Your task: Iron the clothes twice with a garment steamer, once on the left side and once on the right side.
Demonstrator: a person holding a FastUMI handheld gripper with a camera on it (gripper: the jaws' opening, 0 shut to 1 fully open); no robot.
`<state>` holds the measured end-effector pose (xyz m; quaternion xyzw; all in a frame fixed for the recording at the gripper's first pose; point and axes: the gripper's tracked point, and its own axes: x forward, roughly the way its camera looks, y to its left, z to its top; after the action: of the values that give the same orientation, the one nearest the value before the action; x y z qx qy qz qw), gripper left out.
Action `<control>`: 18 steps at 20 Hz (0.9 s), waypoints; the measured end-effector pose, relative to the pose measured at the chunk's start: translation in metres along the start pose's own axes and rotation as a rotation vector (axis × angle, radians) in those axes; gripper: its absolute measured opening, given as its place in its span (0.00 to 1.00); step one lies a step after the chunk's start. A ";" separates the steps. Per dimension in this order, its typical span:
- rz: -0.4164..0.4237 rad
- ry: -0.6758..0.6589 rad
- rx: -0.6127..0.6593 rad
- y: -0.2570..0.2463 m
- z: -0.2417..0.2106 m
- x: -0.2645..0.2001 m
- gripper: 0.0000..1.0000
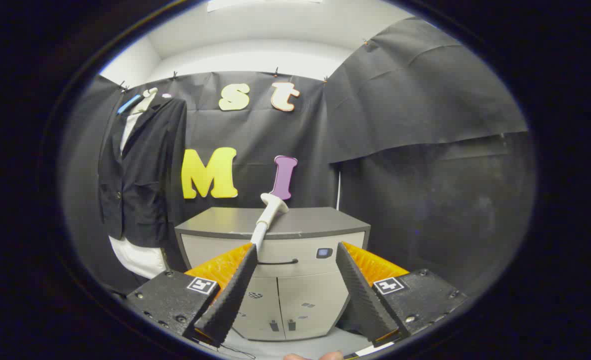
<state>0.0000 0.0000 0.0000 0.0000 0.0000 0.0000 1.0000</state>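
One dark blazer [142,172] hangs at the far left against the booth's black cloth wall [425,100], worn over one white shirt [137,257] whose collar shows at the neck and whose hem hangs out below the jacket. Its hanger [145,97] peeks above the collar, with a blue piece beside it. Two buttons are visible down the blazer's front.

To the right of the clothes stands one grey cabinet [275,260], with a flat dark top, one drawer bearing a curved dark handle [276,261], and two doors below. A small dark square panel [324,252] sits at the drawer's right end.

One white garment steamer [271,212] lies on the cabinet top, its head toward the wall and its handle reaching over the front edge toward the fingers, ending just above the left fingertip.

The gripper [295,255] has its two fingers spread wide, with nothing between them but the cabinet front seen beyond. They grasp nothing; whether the left tip touches the steamer's handle cannot be told.
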 end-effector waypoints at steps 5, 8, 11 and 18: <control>0.013 0.000 0.009 0.001 -0.001 -0.003 0.99; 0.010 0.012 0.014 0.002 -0.005 -0.006 0.99; 0.002 0.028 0.000 0.002 -0.011 -0.012 0.99; -0.025 0.025 0.010 0.010 -0.005 -0.022 0.99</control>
<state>-0.0215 0.0103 -0.0052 0.0050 0.0125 -0.0124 0.9998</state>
